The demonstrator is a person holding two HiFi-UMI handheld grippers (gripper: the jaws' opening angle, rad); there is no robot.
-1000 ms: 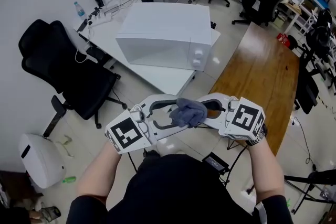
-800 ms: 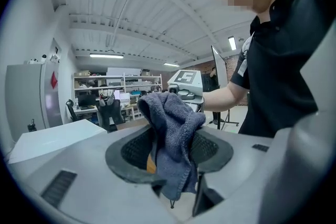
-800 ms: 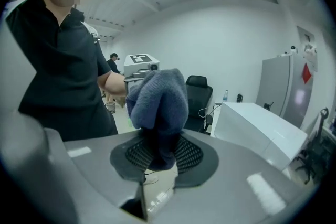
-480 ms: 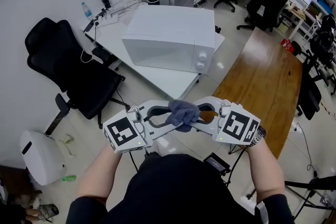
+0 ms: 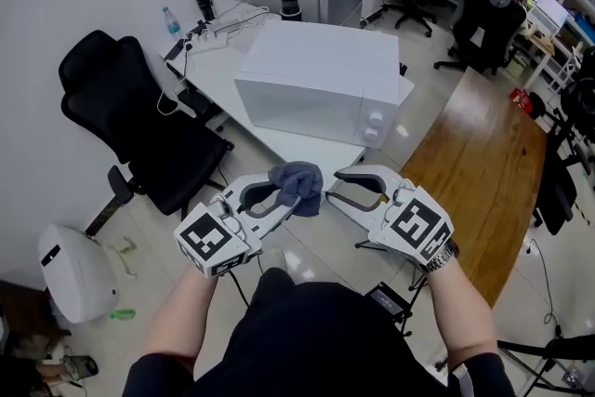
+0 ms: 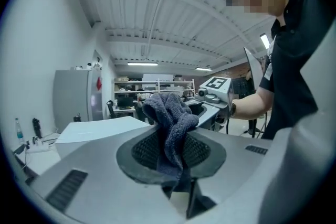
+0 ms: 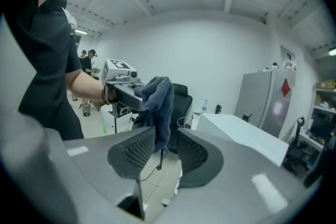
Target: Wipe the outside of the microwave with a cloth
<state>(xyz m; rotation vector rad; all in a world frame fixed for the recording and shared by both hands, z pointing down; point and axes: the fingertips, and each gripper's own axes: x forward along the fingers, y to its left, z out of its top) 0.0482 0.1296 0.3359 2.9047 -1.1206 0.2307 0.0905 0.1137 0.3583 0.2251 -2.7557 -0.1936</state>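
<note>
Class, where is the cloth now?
Head view, centre: the cloth sits in the left gripper, whose jaws have just been closing on it, below the microwave.

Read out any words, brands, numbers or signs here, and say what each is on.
No text is readable.
Cubes on left gripper and right gripper: square marker patterns, no lettering.
A red diamond sign on the grey cabinet: too small to read.
The microwave: no legible brand.
The water bottle label: too small.

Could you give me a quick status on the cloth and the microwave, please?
Left gripper just closed, shut on cloth. Right gripper just opened, empty, clear of cloth. Microwave ahead on white table, untouched; nothing seen in the way.
</note>
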